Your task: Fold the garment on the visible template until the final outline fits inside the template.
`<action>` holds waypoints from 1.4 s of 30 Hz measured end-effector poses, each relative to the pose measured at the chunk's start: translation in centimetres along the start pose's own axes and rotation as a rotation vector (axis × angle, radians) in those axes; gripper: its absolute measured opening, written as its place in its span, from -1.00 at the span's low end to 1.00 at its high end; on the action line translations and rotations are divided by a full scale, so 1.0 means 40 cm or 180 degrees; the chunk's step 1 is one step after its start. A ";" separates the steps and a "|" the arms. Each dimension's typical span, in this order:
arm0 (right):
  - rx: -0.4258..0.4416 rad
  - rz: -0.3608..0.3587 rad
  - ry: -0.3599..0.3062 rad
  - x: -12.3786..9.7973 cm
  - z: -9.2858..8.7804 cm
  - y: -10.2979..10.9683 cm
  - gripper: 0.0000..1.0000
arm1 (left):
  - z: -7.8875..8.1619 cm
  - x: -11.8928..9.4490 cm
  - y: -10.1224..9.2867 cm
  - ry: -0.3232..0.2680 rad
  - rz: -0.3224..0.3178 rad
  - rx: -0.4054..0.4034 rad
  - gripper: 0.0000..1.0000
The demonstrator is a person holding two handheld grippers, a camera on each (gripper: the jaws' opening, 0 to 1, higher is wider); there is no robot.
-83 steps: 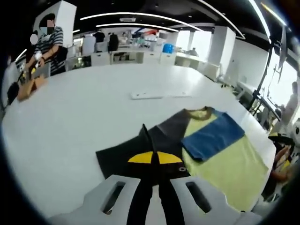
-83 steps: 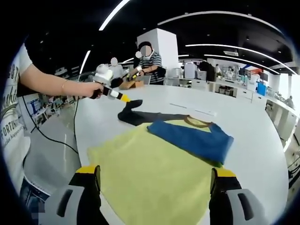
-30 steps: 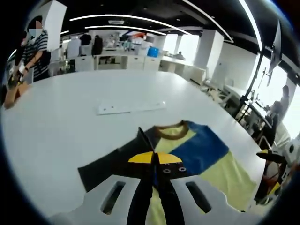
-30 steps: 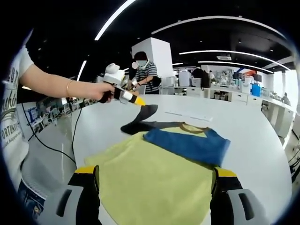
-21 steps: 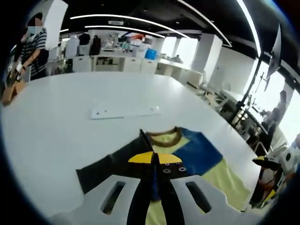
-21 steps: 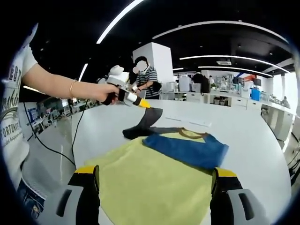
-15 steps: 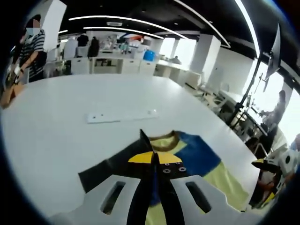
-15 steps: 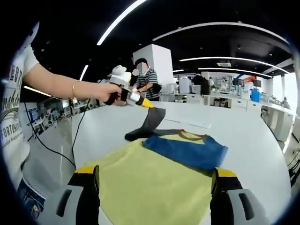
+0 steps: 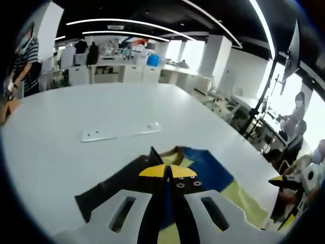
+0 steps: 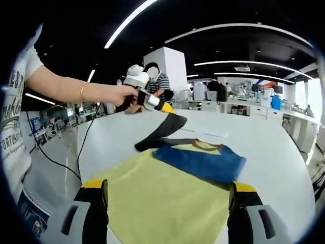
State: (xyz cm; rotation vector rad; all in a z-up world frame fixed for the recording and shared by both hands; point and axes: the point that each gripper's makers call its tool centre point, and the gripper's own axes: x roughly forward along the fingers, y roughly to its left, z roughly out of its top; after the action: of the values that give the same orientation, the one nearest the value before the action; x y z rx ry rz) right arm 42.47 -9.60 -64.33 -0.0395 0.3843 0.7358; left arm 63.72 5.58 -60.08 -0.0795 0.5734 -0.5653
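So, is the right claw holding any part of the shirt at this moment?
No, in the right gripper view the right claw stands open, its jaws wide apart over the yellow shirt, gripping nothing.

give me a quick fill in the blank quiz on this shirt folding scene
1. The left gripper is shut on the shirt's dark ____ and lifts it off the table.
2. The right gripper hovers over the shirt with its jaws ____.
3. The sleeve already folded across the shirt's yellow body is ____ in colour.
4. A flat white strip lies on the table, ____ from the shirt.

Missing words: sleeve; open; blue; apart
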 end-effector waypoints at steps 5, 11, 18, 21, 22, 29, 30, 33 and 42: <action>0.0024 -0.0003 0.0014 -0.001 -0.006 -0.005 0.97 | 0.015 0.016 -0.019 -0.0039 -0.0050 -0.0036 -1.00; 0.0048 -0.0025 0.0057 0.003 -0.018 -0.014 0.96 | 0.039 0.043 -0.052 -0.0135 -0.0137 -0.0177 -1.00; 0.0080 -0.0002 0.0068 0.011 -0.025 -0.011 0.96 | 0.053 0.067 -0.077 -0.0161 -0.0205 -0.0192 -1.00; 0.0088 -0.0002 0.0086 0.015 -0.030 -0.010 0.97 | 0.037 0.075 -0.071 -0.0088 -0.0166 -0.0134 -1.00; 0.0097 0.0002 0.0098 0.015 -0.033 -0.009 0.96 | 0.034 0.075 -0.070 -0.0078 -0.0159 -0.0117 -1.00; 0.0133 -0.0010 0.0130 0.018 -0.046 -0.015 0.97 | -0.016 0.094 -0.061 0.0117 -0.0113 0.0099 -1.00; 0.0141 -0.0009 0.0128 0.018 -0.046 -0.015 0.97 | -0.023 0.098 -0.059 0.0140 -0.0092 0.0185 -1.00; 0.0169 -0.0010 0.0141 0.019 -0.053 -0.014 0.97 | -0.041 0.106 -0.063 0.0196 -0.0099 0.0247 -0.98; 0.0220 -0.0022 0.0158 0.019 -0.069 -0.023 0.98 | -0.111 0.150 -0.106 0.0317 -0.0333 0.0365 -0.75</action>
State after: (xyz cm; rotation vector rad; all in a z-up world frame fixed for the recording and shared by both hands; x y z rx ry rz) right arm 42.69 -10.27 -67.26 0.0062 0.4566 0.7153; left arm 63.45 -0.80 -65.80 0.0275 0.6350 -0.7056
